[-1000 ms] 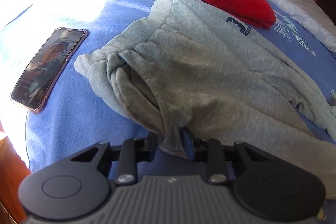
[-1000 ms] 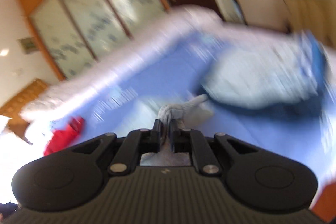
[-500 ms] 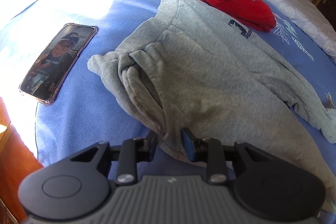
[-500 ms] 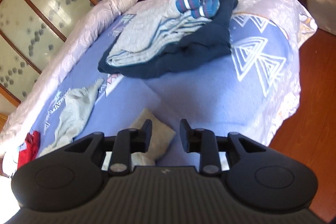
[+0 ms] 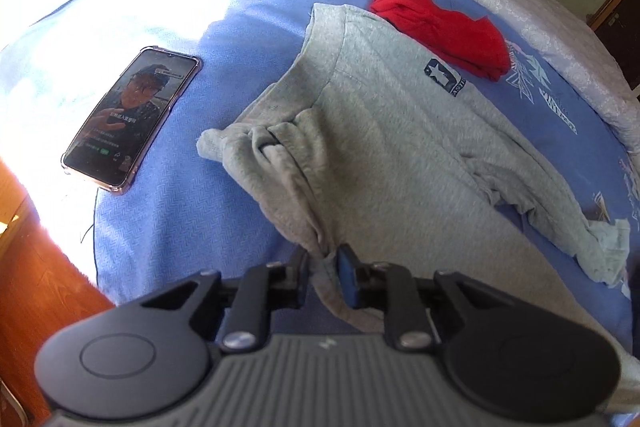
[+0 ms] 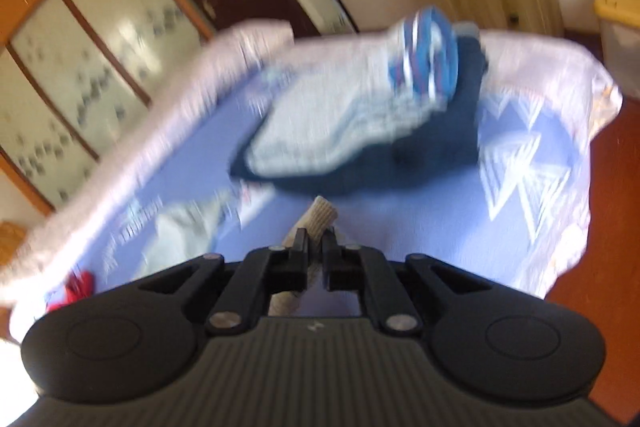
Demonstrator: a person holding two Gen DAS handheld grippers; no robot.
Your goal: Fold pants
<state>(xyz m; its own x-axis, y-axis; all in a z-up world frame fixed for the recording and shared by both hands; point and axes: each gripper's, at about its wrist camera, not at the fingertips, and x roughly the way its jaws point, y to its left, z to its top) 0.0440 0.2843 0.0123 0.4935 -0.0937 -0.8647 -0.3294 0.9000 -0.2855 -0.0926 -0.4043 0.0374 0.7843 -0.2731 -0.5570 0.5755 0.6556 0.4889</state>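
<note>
Grey sweatpants (image 5: pixel 392 147) with a dark star patch lie spread on the blue bed sheet (image 5: pixel 192 211), waistband toward the far left, one leg running off to the right. My left gripper (image 5: pixel 324 265) is shut on a bunched fold of the pants at the near edge. In the blurred right wrist view my right gripper (image 6: pixel 315 251) is shut on the ribbed cuff (image 6: pixel 320 217) of a pant leg, held above the sheet (image 6: pixel 420 223). The other leg's end (image 6: pixel 180 231) lies further left.
A phone (image 5: pixel 130 119) with a lit screen lies left of the pants near the bed's edge. A red garment (image 5: pixel 440 23) lies behind the waistband. A pile of folded clothes (image 6: pixel 360 123) sits at the far end. Wooden floor (image 6: pixel 600 267) lies beyond the bed edge.
My left gripper has closed tighter on the fold and pulled it nearer. My right gripper, open half a second ago over the cuff, has shut on it and is moving.
</note>
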